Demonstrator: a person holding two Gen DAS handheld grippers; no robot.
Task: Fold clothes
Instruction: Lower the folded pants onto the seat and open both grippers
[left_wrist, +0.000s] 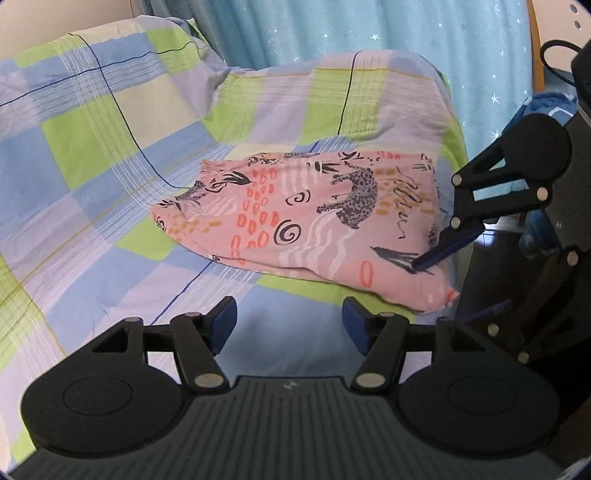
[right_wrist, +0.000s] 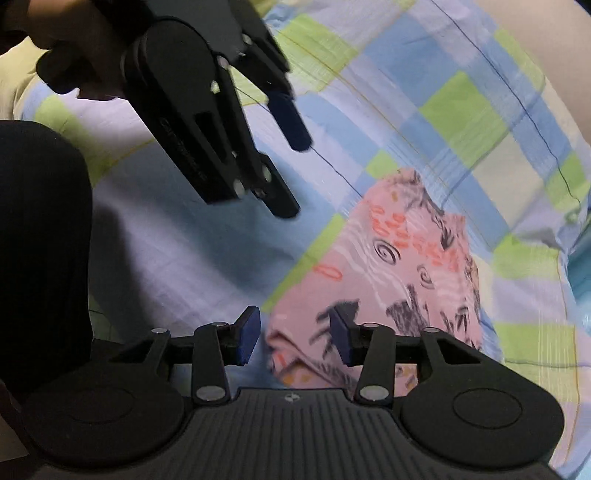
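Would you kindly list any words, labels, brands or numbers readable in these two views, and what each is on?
Dark cursive lettering on the pink printed garment: stylised script, not legible.
Embossed lettering along the left hand-held gripper, on its black side plate in the right wrist view: too blurred to read.
Small logo mark on the right hand-held gripper body: a symbol, no text.
Nothing else readable.

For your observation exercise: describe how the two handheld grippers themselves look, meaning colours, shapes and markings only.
Both the left gripper and right gripper are matte black, with a ribbed grey-black central body, two round disc housings, and linkage bars joined by silver rivets. The fingers carry flat dark blue pads. A small emblem sits at the body's top edge.
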